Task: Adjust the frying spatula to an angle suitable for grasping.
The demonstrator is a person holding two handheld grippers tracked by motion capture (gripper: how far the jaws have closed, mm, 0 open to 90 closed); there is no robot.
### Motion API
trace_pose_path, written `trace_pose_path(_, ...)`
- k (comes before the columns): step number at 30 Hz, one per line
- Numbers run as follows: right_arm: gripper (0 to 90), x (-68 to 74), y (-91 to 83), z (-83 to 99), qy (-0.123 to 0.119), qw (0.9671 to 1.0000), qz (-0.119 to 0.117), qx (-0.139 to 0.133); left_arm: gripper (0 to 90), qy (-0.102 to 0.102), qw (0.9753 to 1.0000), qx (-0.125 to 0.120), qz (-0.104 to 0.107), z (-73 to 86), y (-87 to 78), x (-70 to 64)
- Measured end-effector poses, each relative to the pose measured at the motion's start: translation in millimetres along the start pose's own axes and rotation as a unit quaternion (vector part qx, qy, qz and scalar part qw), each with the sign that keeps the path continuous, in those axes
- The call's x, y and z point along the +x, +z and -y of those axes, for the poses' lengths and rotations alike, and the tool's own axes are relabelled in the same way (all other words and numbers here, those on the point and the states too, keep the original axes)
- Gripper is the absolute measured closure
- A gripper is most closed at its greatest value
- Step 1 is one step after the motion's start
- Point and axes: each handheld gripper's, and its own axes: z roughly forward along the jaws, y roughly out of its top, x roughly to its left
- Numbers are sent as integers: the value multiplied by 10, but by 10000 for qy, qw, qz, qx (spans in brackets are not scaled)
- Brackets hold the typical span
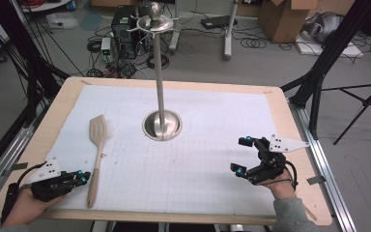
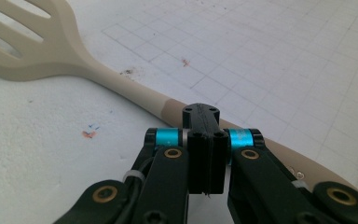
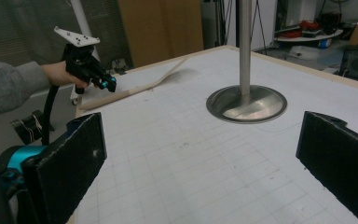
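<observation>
Now we see a metal stand (image 1: 161,123) well ahead of both jaws, tabletop (image 1: 188,159) bare between, slotted spatula (image 1: 96,159) just beyond our left gripper (image 1: 83,179), its jaws closed on nothing, right gripper (image 1: 244,155) jaws wide open, empty.

1. This is a lab or workshop, not a home.
2. The table (image 1: 294,145) carries a white gridded mat (image 1: 198,159), a test surface.
3. Black tripod legs (image 1: 362,104) and dark frame struts (image 1: 333,53) stand around the table.
4. Loose cables (image 1: 253,42) lie coiled on the grey floor (image 1: 270,67).
5. A black computer tower (image 1: 123,29) sits on the floor behind the table.
6. A cardboard box (image 1: 282,17) stands at the back.
7. In the right gripper view, a far shelf (image 3: 312,33) holds tools and gear, too small to name.
</observation>
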Motion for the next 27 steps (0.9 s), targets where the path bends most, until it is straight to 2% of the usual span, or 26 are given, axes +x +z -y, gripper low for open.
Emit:
trace_pose_path(5, 4, 2, -18, -2, -18, 10000, 33, -21, 896, 10, 9999, 164, 30, -11, 34, 1)
trace_pose_path(12, 4, 23, -65, -5, -35, 10000, 58, -42, 896, -133, 9989, 446, 19, -25, 88, 31)
trace_pose_path(16, 4, 34, -88, -3, -34, 9999, 90, -38, 896, -132, 9988, 470, 47, -32, 91, 37)
trace_pose_path(21, 4, 41, -105, 0, -33, 9999, 112, -30, 897, 59, 9994, 282, 167, -117, 164, -12)
trace_pose_path(23, 4, 45, -112, 5, -47, 9999, 122, -13, 897, 149, 9990, 392, 153, -167, 221, -40)
trace_pose_path(27, 4, 60, -138, 21, -36, 9999, 150, -6, 897, 184, 9989, 368, 239, -184, 264, -41)
